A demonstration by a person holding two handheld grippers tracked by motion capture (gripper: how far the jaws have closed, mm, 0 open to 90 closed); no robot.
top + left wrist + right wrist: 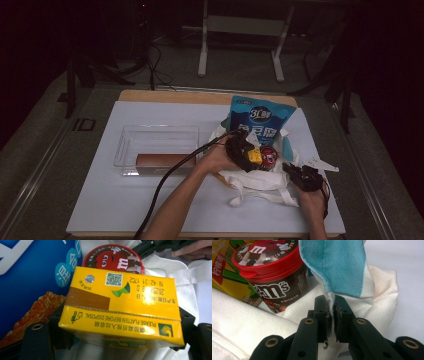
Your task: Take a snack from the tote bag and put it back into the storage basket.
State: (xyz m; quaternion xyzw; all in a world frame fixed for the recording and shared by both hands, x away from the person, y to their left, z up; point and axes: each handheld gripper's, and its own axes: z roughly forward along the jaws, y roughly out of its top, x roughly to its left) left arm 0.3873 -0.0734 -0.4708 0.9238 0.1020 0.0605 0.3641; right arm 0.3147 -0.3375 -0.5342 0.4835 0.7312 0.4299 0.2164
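Left gripper (120, 340) fingers clamp the yellow rectangular drink carton (122, 307) over the white canvas tote bag (260, 179), beside the red-lidded M&M's tub (272, 272). Right gripper (331, 315) fingers pinch the bag's rim shut. Risk: if the rim slips, the mouth collapses and the carton snags.

A clear, rectangular plastic tray (150, 136) sat on the left half of a white sheet (100, 200) that covered a light wooden table (175, 96). A flat brown oblong box (162, 160) lay inside the tray along its near wall. A small white scrap of paper (324, 164) lay near the sheet's right edge. Beyond the table, a white metal frame (202, 50) stood on grey floor (40, 125), with black cables (156, 65) just beside it.
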